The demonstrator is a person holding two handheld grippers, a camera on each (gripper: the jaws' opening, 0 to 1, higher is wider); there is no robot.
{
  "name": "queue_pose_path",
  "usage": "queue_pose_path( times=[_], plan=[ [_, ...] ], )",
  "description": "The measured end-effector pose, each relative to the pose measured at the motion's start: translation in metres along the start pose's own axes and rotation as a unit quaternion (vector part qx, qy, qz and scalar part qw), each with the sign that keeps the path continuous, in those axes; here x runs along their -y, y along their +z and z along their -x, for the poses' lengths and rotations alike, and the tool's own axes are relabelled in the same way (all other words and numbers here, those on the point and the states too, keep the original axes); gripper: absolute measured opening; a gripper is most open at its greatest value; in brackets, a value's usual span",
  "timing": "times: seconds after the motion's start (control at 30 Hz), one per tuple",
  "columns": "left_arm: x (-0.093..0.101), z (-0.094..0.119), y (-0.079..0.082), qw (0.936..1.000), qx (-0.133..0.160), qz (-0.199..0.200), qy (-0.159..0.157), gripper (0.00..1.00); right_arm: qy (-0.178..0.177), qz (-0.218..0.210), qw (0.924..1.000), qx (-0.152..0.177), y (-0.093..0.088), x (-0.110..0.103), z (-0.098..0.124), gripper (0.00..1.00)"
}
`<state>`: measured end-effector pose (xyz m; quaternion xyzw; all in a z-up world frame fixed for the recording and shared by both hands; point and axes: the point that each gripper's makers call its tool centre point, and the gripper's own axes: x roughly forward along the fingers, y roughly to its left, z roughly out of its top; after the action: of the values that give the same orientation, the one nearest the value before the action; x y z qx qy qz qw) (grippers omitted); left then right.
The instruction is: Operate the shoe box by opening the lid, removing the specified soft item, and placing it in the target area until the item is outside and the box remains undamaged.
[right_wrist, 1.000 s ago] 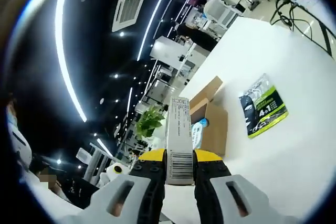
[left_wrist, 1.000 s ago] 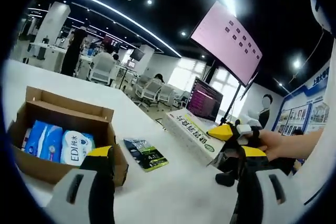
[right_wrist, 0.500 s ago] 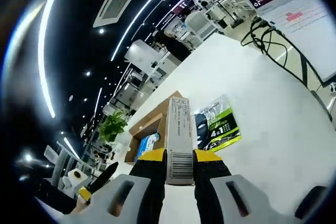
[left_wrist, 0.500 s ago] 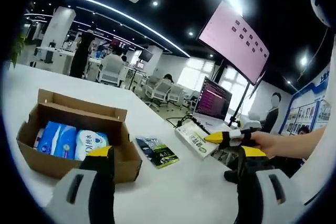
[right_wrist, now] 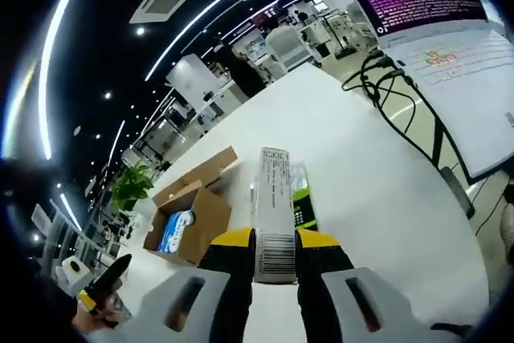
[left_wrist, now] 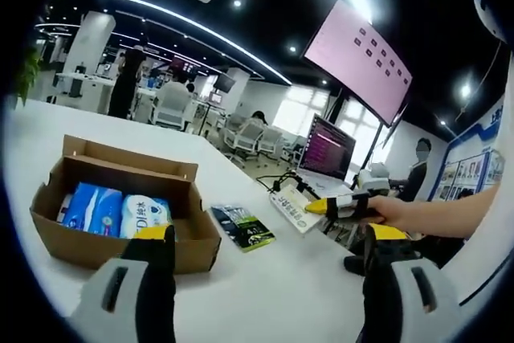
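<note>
Shoe box (left_wrist: 120,222) sits open on the white counter (left_wrist: 273,295), blue soft packs (left_wrist: 116,214) inside, a green packet (left_wrist: 243,226) just beside it at three o'clock. Right tongs (right_wrist: 275,240) clamp a narrow white carton (right_wrist: 275,206); left tongs (left_wrist: 265,238) are spread, holding nothing.

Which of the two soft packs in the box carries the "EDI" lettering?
The white pack, lying on the side toward the green-and-black packet. The other pack is mostly blue and lies at the box's far end.
</note>
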<state>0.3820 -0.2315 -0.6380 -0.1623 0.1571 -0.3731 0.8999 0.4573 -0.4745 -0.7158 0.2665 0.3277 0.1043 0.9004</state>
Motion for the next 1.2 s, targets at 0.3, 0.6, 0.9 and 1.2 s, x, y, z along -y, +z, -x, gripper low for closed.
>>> queue_pose_path(
  times=[0.3,0.6,0.9,1.2],
  plan=[
    [0.002,-0.013,0.002,0.9999,-0.008,-0.01,-0.001,0.99,-0.025,0.006,0.9996,-0.008,0.014,0.029,-0.015,0.16],
    [-0.001,-0.009,0.0,0.9998,-0.008,-0.006,0.017,0.99,-0.039,0.063,0.996,-0.049,0.015,0.046,-0.041,0.16],
    [-0.006,0.0,0.001,0.9991,-0.009,-0.004,0.042,0.99,-0.047,0.062,0.9946,-0.069,0.018,0.064,-0.061,0.16],
    [-0.008,0.004,-0.001,0.9984,-0.013,-0.002,0.056,0.99,-0.039,0.053,0.9951,-0.074,0.02,0.067,-0.071,0.16]
  ],
)
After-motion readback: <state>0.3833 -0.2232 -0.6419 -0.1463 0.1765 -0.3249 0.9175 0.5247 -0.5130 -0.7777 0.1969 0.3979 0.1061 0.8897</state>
